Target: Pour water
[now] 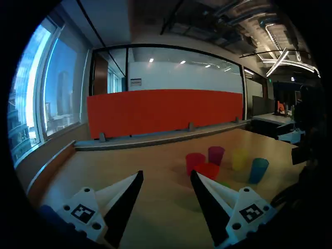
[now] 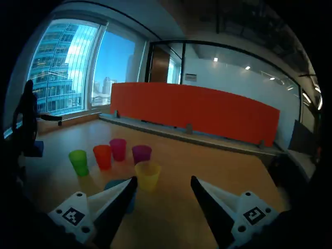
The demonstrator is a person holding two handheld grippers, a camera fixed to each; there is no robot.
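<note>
Several coloured plastic cups stand upright in a cluster on the wooden table (image 1: 124,162). In the left gripper view I see a red cup (image 1: 194,161), a magenta cup (image 1: 216,154), an orange-red cup (image 1: 207,170), a yellow cup (image 1: 240,159) and a teal cup (image 1: 258,169), just beyond my left gripper (image 1: 166,176), which is open and holds nothing. In the right gripper view a green cup (image 2: 79,162), a red cup (image 2: 102,156), a magenta cup (image 2: 118,149), a purple cup (image 2: 141,153) and a yellow cup (image 2: 147,175) stand ahead-left of my open, empty right gripper (image 2: 162,180). A blue cup (image 2: 118,185) is partly hidden behind its left finger.
An orange divider panel (image 1: 166,110) runs along the table's far edge. Large windows (image 2: 70,70) line one side. A dark silhouette (image 2: 27,116) stands at the left of the right gripper view, and a dark shape (image 1: 309,157) at the right of the left gripper view.
</note>
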